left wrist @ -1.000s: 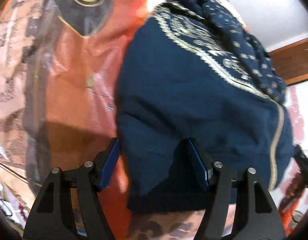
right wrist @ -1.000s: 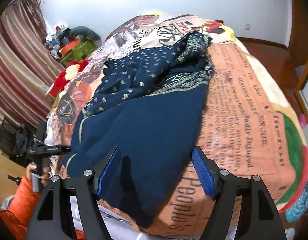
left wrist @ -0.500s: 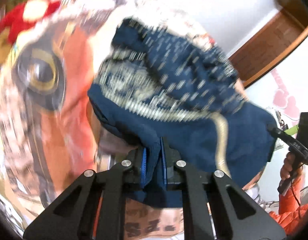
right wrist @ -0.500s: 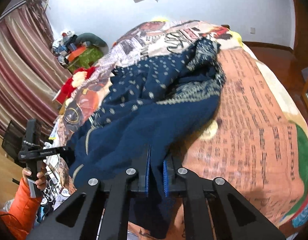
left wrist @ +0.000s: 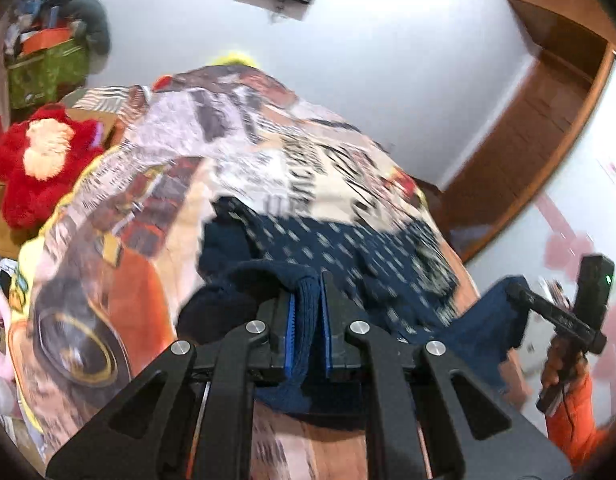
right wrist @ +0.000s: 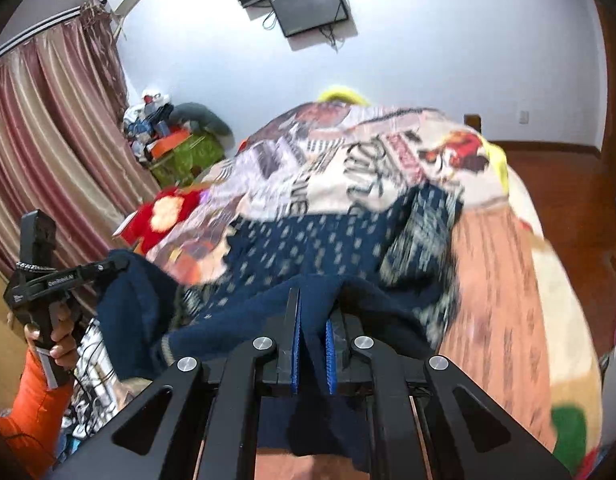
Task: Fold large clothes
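Note:
A large navy blue garment (left wrist: 332,248) with a pale dotted pattern lies rumpled on a bed; it also shows in the right wrist view (right wrist: 308,256). My left gripper (left wrist: 308,312) is shut on a plain navy hem corner of it, lifted off the bed. My right gripper (right wrist: 312,320) is shut on the other hem corner. In the left wrist view the right gripper (left wrist: 556,316) shows at the right holding stretched cloth. In the right wrist view the left gripper (right wrist: 67,276) shows at the left, holding cloth too.
The bed wears a printed orange and cream blanket (right wrist: 500,264), also in the left wrist view (left wrist: 147,200). A red plush toy (left wrist: 39,160) and a green box (left wrist: 43,72) sit left of the bed. Striped curtains (right wrist: 47,160) hang left. A screen (right wrist: 308,4) is on the wall.
Both grippers closed on the garment's hem a half second ago. Since then they have lifted it and tilted up, so the far wall and bed head now show.

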The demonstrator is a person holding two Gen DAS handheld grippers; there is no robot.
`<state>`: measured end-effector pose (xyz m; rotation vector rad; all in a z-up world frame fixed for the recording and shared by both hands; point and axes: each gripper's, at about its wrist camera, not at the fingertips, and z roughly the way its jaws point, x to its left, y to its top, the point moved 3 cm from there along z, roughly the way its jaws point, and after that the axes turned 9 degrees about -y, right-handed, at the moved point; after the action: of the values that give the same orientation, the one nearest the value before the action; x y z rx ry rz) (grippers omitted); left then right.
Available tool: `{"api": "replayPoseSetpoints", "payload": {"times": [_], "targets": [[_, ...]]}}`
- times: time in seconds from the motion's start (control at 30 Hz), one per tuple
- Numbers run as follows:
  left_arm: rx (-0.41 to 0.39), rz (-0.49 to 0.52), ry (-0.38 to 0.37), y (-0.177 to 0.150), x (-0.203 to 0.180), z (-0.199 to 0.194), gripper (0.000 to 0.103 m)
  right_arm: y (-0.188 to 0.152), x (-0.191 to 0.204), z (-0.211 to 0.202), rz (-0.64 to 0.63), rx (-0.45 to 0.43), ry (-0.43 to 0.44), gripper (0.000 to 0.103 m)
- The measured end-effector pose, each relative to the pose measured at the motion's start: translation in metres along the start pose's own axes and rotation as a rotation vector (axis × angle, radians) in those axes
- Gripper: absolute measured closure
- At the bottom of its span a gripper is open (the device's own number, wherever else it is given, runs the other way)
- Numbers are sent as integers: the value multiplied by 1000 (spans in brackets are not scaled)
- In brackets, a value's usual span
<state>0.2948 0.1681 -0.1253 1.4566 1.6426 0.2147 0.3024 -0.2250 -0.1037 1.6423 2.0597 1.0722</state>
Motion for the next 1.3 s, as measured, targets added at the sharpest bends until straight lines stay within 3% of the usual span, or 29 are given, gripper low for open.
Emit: {"api": "replayPoseSetpoints", "payload": {"times": [0.13,0.27,0.4,0.5,0.63,0.8,0.9,0.97,1.1,1.2,1.23,1.3], "targets": [[0,-60,116,21,40,40,93,27,-19,44,24,15,-34,96],[78,-110,221,15,84,90,94,37,-41,101,72,80,-67,96],[198,-168,250,-13,124,139,93,31,-61,149,108,164,-74,96],[237,-164,245,-23,129,153,93,28,-68,166,113,208,-49,96],[236,-90,288,-16,115,148,92,35,-69,160,75,246,-12,95],[191,32,354,4,89,115,78,42,-62,136,18,286,-19,95],[140,89,402,12,74,93,59,42,-57,117,-11,266,-27,95],[120,121,402,14,63,80,51,42,-54,106,-28,255,-34,95],[117,157,367,10,42,66,47,40,-54,91,-30,243,-51,95],[147,183,337,-2,27,66,46,45,-66,74,-19,186,-147,94],[158,190,329,-7,23,68,46,48,-71,68,-3,165,-162,90],[189,209,308,-20,12,73,46,49,-84,54,41,133,-183,73]]}}
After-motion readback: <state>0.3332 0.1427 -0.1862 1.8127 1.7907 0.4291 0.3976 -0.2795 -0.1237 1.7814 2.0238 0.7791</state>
